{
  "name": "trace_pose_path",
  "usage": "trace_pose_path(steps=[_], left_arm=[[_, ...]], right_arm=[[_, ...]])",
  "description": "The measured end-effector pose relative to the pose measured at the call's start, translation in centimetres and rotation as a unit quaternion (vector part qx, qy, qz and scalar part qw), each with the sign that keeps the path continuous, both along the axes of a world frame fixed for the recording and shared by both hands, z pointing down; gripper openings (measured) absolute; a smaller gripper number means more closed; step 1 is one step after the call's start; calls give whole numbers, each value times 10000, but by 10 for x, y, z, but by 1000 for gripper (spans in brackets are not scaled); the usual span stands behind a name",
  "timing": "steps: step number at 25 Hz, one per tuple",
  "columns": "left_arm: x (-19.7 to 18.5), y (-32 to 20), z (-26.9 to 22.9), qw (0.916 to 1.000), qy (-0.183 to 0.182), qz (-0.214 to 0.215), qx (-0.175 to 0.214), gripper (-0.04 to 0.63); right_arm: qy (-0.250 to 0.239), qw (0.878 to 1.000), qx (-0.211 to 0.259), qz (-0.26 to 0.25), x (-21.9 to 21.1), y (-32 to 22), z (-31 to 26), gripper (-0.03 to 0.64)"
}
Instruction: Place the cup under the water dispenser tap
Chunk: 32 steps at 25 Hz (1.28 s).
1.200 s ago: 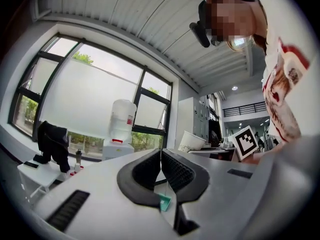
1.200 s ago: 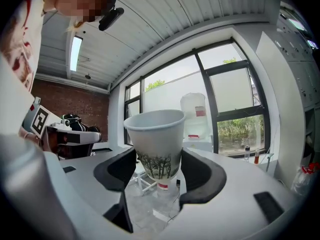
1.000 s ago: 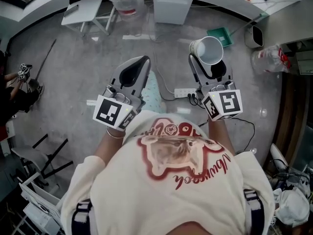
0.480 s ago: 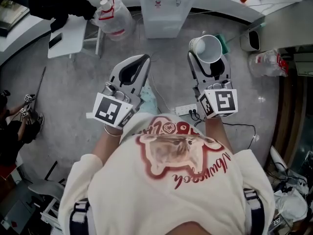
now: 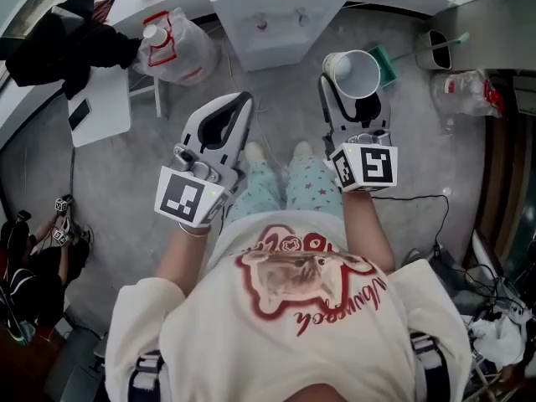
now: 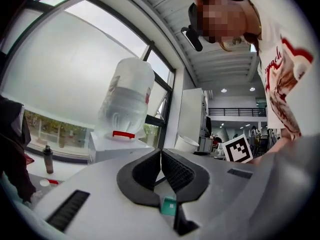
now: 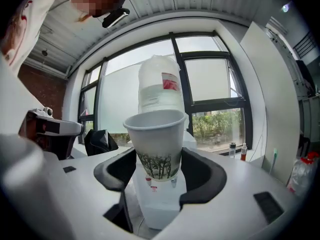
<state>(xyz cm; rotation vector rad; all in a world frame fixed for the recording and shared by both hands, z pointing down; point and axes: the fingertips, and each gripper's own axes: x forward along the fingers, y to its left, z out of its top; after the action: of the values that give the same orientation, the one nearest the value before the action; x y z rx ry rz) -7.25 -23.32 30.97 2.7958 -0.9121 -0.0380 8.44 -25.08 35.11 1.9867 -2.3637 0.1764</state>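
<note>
A white paper cup with a tree print stands upright between the jaws of my right gripper, which is shut on its lower part. The white water dispenser stands ahead at the top middle of the head view, with its two taps on the front. In the right gripper view the dispenser's body and its big bottle show right behind the cup. My left gripper is shut and holds nothing; its pads meet.
A bagged water bottle lies left of the dispenser. A white table with dark clothing is at far left. A green tray and a bin sit right of the cup. Cables run over the grey floor.
The person has walked forward: the dispenser has come closer and lower in the head view. Both grippers keep their pose, the cup still held in the right one.
</note>
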Motion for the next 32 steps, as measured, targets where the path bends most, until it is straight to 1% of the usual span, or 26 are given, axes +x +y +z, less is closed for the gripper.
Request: trace_pose_path(steps=[2, 4, 8, 11, 14, 17, 20, 23, 27, 32], left_arm=[[6, -15, 15, 10000, 24, -23, -80, 23], [10, -31, 34, 9998, -102, -50, -162, 23], [18, -57, 69, 9993, -144, -261, -244, 23], [30, -72, 104, 9979, -256, -345, -485, 23], [40, -84, 131, 9968, -111, -479, -637, 23], [43, -89, 161, 9939, 16, -628, -910, 23], [42, -85, 190, 9923, -51, -597, -1086, 23], [42, -81, 212, 9917, -174, -510, -1165, 23], [44, -80, 233, 9918, -302, -417, -1171, 23], [46, -81, 248, 9912, -243, -431, -1230, 23]], right_arm=[[-5, 9999, -110, 52, 7, -14, 22, 288], [29, 9996, -260, 85, 12, -29, 52, 287], [148, 9986, -516, 19, 23, -62, 117, 287], [229, 9974, -678, -21, 32, -89, 169, 287], [215, 9961, -851, 40, 42, -113, 218, 287], [340, 9949, -947, 45, 46, -131, 262, 287], [372, 9934, -1087, -13, 41, -134, 301, 287], [418, 9925, -1142, -74, 38, -139, 329, 288], [429, 9920, -1189, -4, 41, -151, 359, 288], [459, 9904, -1297, 87, 42, -163, 386, 288]])
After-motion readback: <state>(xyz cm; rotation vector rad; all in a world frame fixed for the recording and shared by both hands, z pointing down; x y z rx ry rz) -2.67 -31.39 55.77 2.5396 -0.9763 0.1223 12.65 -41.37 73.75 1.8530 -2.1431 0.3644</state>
